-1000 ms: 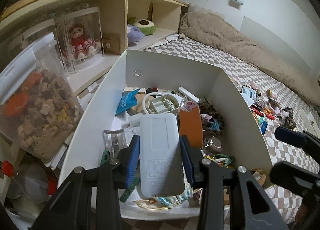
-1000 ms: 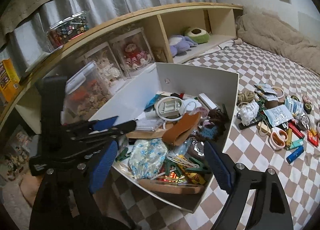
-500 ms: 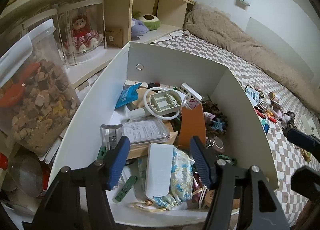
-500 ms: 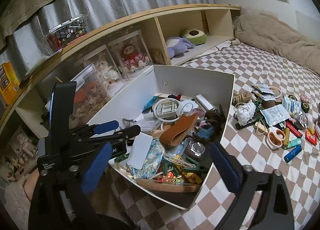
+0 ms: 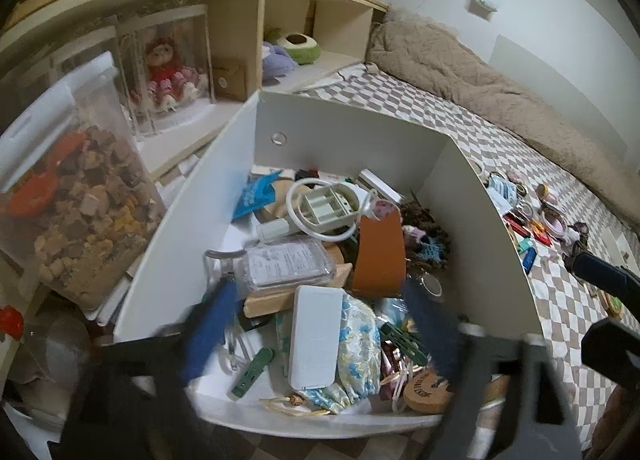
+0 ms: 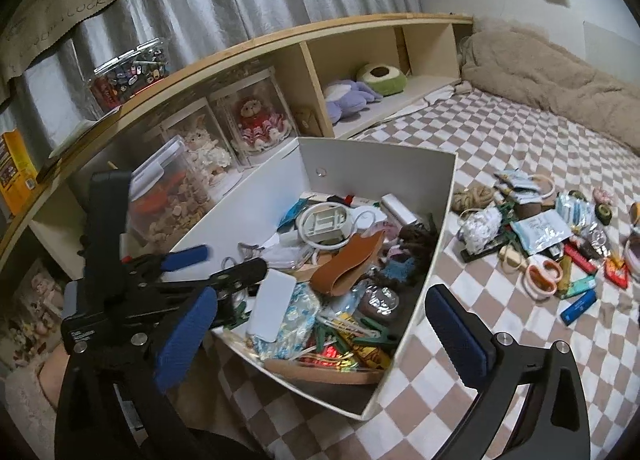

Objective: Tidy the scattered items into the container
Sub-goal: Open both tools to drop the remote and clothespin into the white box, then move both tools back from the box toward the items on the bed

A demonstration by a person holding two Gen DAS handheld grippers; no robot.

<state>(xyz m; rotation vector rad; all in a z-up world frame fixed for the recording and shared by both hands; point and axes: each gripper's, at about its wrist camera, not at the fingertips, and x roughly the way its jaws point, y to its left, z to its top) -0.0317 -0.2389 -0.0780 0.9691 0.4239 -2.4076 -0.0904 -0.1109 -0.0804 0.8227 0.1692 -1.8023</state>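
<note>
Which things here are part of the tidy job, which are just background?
Job:
- white bin
- white power bank, lying in the bin
- scissors, blue lighter and foil packet, loose on the checkered sheet
- left tongs, right tongs, both open

Background:
- shelf
- boxed doll
- snack jar
- beige blanket

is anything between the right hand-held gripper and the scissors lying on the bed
Nothing visible blocks it. The right hand-held gripper is open and empty, hovering by the white box's near corner. The pink-handled scissors lie in the open on the checkered bedspread, though a yellow-green stick and other small items crowd them.
</note>
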